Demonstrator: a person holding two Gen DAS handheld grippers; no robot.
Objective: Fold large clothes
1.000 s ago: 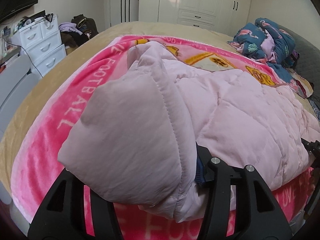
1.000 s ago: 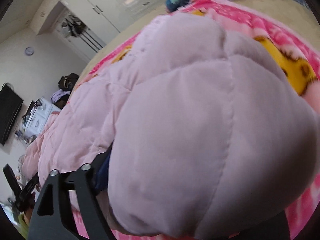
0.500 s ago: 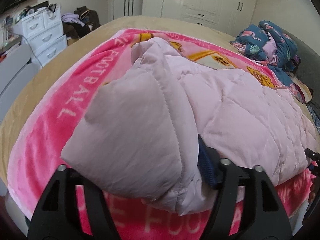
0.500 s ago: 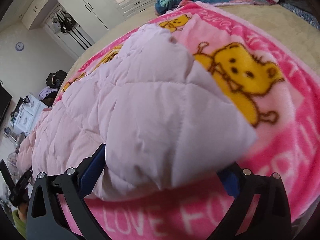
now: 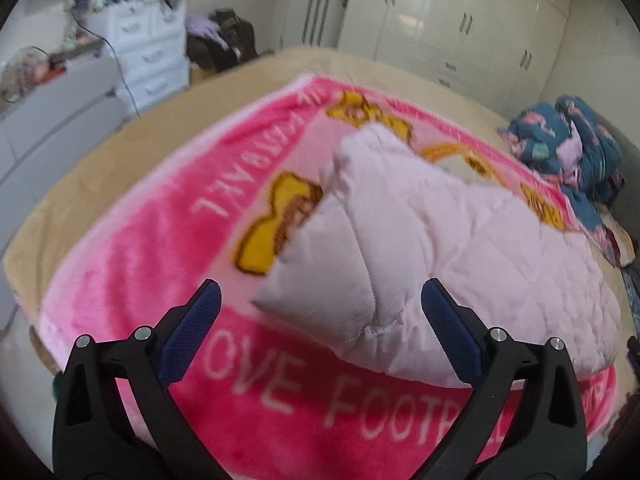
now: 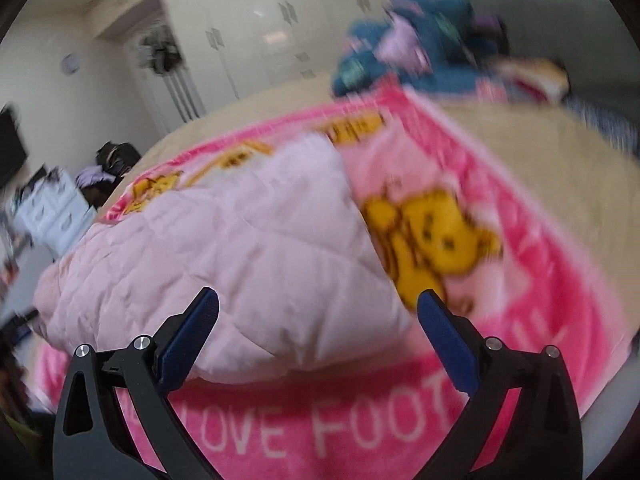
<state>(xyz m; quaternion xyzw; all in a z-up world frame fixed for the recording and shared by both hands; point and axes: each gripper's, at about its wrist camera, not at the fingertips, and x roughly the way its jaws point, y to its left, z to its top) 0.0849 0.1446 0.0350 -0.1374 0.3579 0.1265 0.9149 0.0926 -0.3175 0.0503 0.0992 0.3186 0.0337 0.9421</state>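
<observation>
Both my tongs, left gripper (image 5: pixel 320 312) and right gripper (image 6: pixel 318 316), just opened wide, hovering off the pale pink quilted jacket (image 5: pixel 460 240) near the pink blanket's (image 5: pixel 140 240) front edge.

Both wrist cameras look down, close, over the pink jacket (image 5: pixel 460 248) (image 6: pixel 248 248) from opposite ends.

Pink coat (image 5: pixel 460 248) down on the blanket (image 5: pixel 152 240).
Pale, quilted and puffy, it lies folded in a thick bundle across the bright pink blanket on the bed, one stitched corner jutting toward the near edge.
</observation>
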